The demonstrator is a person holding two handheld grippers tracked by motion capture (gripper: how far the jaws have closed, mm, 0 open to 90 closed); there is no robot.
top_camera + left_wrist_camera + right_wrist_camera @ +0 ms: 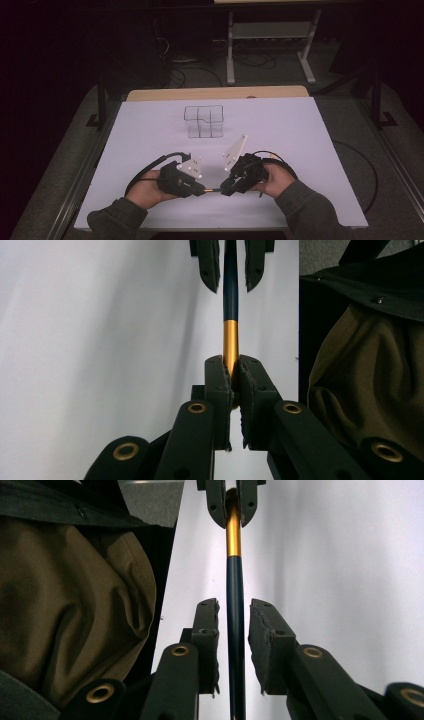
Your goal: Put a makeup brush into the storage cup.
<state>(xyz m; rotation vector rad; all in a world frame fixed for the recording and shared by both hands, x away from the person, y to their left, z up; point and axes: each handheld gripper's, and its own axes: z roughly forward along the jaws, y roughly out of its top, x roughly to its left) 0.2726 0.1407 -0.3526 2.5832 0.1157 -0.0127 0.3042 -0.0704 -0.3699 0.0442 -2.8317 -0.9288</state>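
While one pen spans two tools, one organizer stands.

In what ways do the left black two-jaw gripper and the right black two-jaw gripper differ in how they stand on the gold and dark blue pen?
The left gripper is shut on the gold end of the pen; the right gripper is open, its pads apart from the dark blue barrel between them. The left gripper's grey plate lies lower and flatter; the right gripper's plate stands up steeply. Both face each other, level, just above the white table.

Looks like a lab/test room: white-covered table, loose floor cables, bare desk frame behind
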